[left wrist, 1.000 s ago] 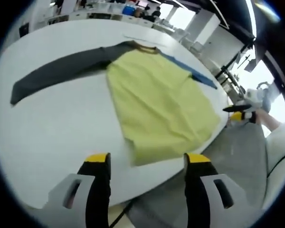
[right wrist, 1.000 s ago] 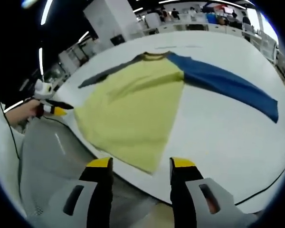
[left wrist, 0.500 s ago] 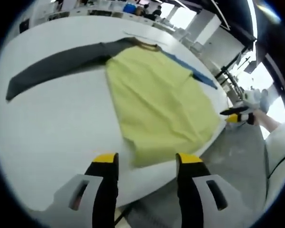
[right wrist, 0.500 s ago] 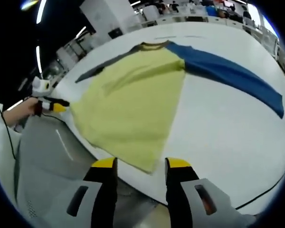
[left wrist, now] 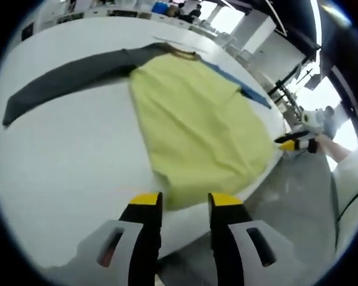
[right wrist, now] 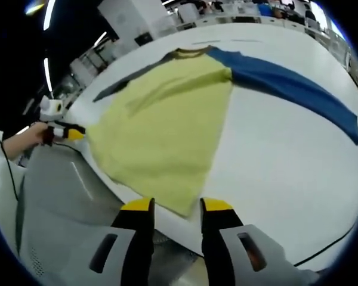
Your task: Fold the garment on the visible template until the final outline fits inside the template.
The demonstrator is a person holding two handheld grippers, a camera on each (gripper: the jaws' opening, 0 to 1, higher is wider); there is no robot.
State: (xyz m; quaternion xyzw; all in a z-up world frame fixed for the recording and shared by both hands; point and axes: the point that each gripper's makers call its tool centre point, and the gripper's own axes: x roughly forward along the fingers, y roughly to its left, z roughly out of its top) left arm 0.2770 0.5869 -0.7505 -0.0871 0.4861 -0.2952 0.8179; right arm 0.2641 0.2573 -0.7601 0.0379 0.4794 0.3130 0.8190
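A long-sleeved shirt lies flat on the white table (left wrist: 65, 161), with a yellow body (left wrist: 194, 119), a grey sleeve (left wrist: 65, 80) and a blue sleeve (left wrist: 241, 89). My left gripper (left wrist: 185, 201) is open at the near table edge, and one corner of the yellow hem lies between its narrowed jaws. The right gripper view shows the same yellow body (right wrist: 161, 125) and the blue sleeve (right wrist: 286, 89) stretched out to the right. My right gripper (right wrist: 177, 207) is open with the other hem corner between its jaws. Each view catches the other gripper (left wrist: 295, 143) (right wrist: 62, 132) at the table edge.
A thin line (right wrist: 227, 42) is marked on the table beyond the collar. Grey floor (right wrist: 59, 196) lies below the near table edge. A hand (right wrist: 21, 143) holds the left gripper. Desks and people (left wrist: 167, 9) stand far behind the table.
Both grippers' jaws have narrowed a good deal over the last second. Each gripper has edged up to its corner of the yellow hem. The shirt lies as before.
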